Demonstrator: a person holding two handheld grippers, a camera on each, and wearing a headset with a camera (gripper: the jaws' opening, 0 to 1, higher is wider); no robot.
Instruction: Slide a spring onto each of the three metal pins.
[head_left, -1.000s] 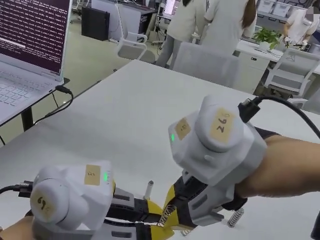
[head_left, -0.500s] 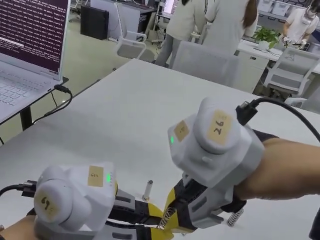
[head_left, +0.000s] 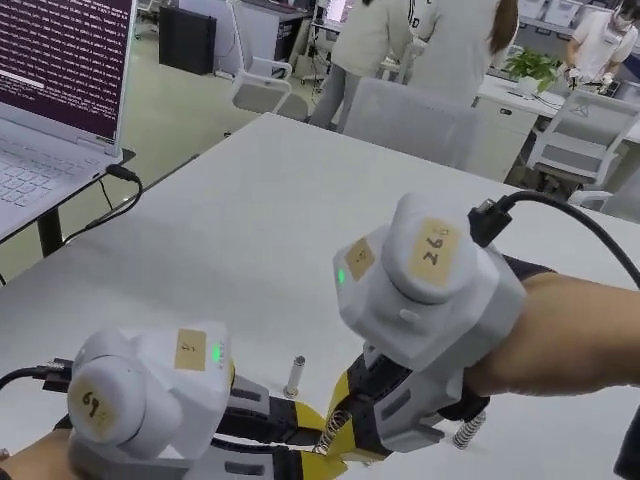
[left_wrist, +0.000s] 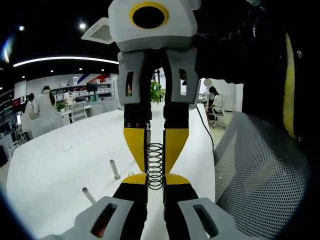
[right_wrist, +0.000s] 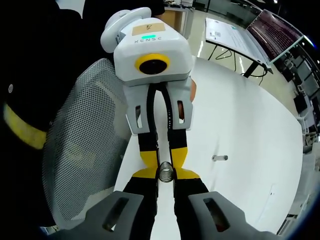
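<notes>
One spring (left_wrist: 155, 162) sits in the air between left gripper (left_wrist: 155, 181) and right gripper (right_wrist: 166, 176), both seemingly clamped on it, so this looks like a regrip; next, one should let go and the other thread it onto a bare pin (head_left: 294, 376).

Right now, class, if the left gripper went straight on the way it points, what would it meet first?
The spring held in its fingers; just beyond, likely the facing right gripper.
</notes>
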